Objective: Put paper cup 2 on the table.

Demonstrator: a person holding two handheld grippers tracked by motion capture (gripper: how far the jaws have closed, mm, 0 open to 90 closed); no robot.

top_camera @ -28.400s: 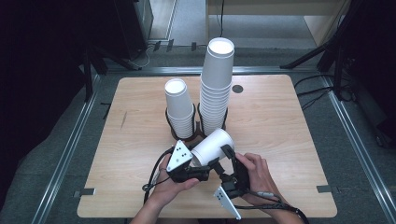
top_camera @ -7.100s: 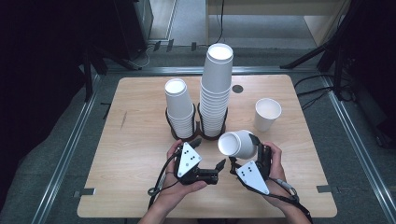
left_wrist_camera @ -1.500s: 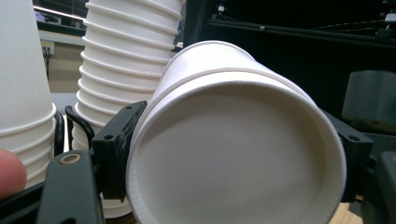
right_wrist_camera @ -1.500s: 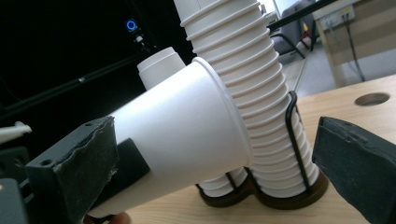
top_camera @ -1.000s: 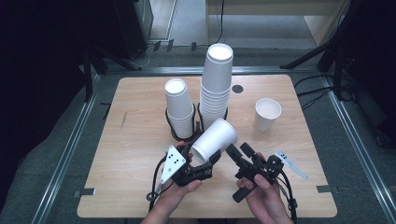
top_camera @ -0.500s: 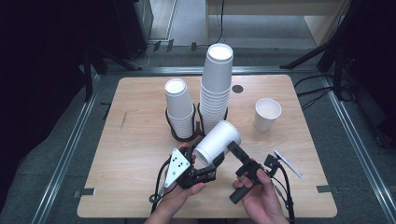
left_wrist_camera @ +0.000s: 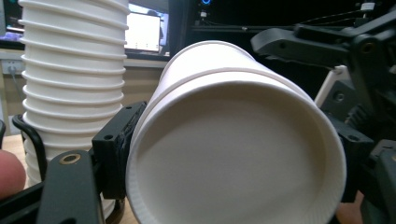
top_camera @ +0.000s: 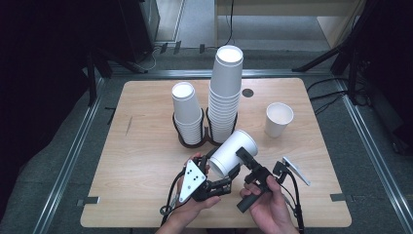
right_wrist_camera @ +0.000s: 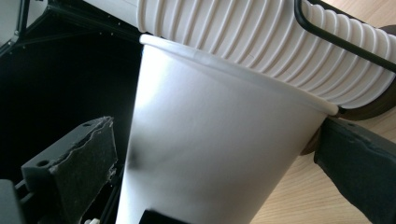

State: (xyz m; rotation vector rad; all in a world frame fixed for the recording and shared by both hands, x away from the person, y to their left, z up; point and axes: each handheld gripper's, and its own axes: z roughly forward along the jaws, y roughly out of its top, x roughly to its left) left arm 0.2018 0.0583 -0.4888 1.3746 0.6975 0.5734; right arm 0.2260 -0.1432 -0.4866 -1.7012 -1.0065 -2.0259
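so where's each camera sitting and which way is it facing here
High view: above the person's side, looking forward and down on the wooden table; hands, left gripper, right gripper.
Left gripper view: on the left gripper, facing the held white paper cup; fingertip.
Right gripper view: on the right gripper, beside the cup's wall.
Shared: that cup, tall cup stack.

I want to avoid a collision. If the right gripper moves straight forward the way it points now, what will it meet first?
Most likely the paper cup held by the left gripper: it already lies between the jaws of the right gripper. Behind it stands the tall stack of cups, though depth is unclear.
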